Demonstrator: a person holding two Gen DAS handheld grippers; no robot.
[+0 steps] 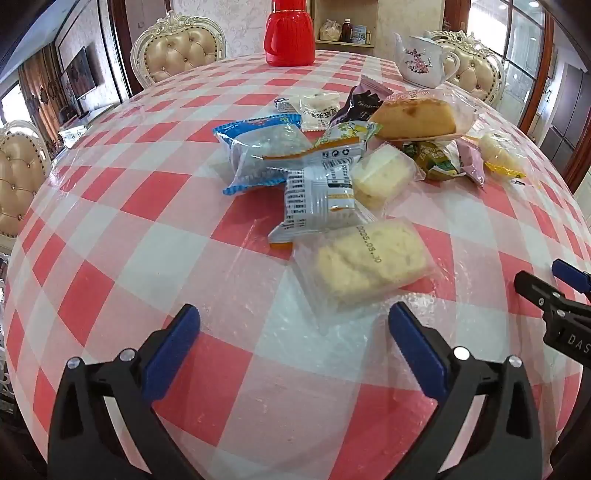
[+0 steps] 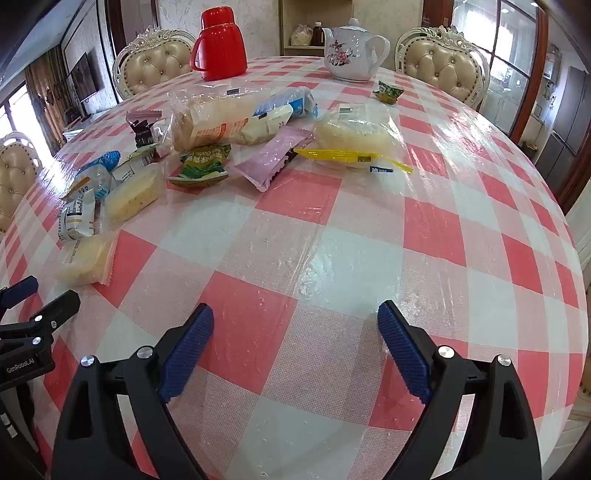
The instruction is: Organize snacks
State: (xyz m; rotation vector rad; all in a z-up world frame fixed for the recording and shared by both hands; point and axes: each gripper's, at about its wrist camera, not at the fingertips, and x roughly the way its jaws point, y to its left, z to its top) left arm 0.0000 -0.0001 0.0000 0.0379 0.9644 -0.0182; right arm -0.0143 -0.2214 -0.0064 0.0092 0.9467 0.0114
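Observation:
A heap of wrapped snacks lies on the red and white checked table (image 1: 155, 192). Nearest my left gripper (image 1: 293, 317) is a clear-wrapped pale cake (image 1: 364, 258), just beyond its open blue pads. Behind it lie a grey and white packet (image 1: 317, 199), a blue packet (image 1: 258, 147) and a wrapped sponge cake slice (image 1: 413, 118). My right gripper (image 2: 295, 314) stands open over bare tablecloth (image 2: 369, 258). The same pile shows at its far left, with a pink packet (image 2: 269, 162), a green packet (image 2: 201, 166) and a clear bag with a yellow zip (image 2: 354, 140).
A red thermos jug (image 1: 290, 33) and a white flowered teapot (image 1: 421, 59) stand at the far side of the table. Cream padded chairs (image 1: 177, 55) ring the table. A small green packet (image 2: 386, 91) lies apart near the teapot (image 2: 351, 51).

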